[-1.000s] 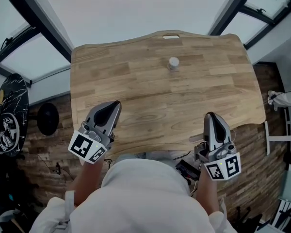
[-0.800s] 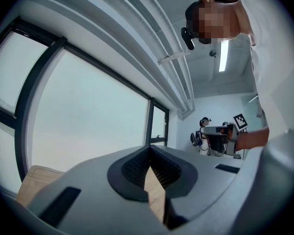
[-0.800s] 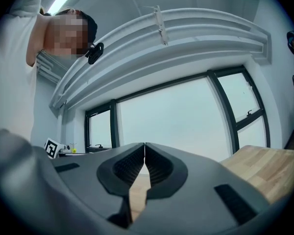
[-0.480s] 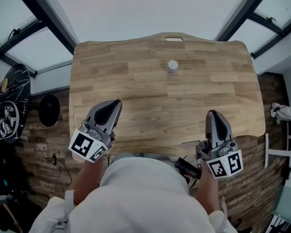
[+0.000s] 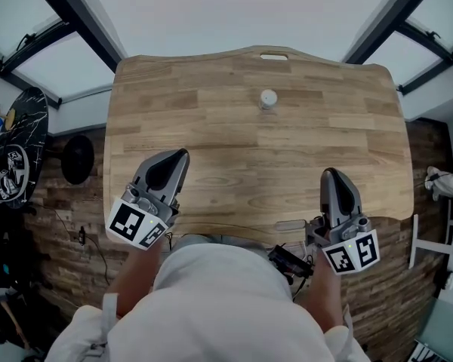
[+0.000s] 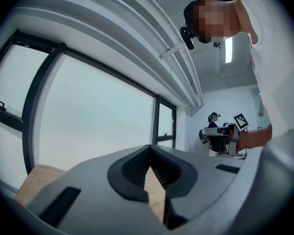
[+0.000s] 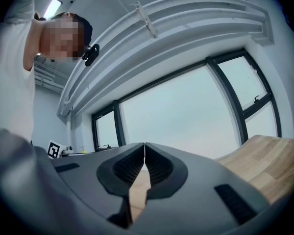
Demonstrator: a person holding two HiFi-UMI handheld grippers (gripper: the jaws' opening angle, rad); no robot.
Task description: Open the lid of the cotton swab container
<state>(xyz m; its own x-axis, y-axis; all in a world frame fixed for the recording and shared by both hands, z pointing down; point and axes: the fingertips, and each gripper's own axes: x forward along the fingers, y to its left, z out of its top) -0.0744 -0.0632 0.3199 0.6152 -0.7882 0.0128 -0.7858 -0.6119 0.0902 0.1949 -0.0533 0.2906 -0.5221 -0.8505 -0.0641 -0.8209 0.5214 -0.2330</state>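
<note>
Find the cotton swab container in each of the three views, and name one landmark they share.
Head view: cotton swab container at upper centre.
Left gripper view: not in it.
Right gripper view: not in it.
Shared landmark: the wooden table, visible in all three.

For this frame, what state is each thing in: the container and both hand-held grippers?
cotton swab container: upright on the far side of the table, untouched; lid looks on, too small to be sure.
left hand-held gripper: jaws shut, empty.
right hand-held gripper: jaws shut, empty.
</note>
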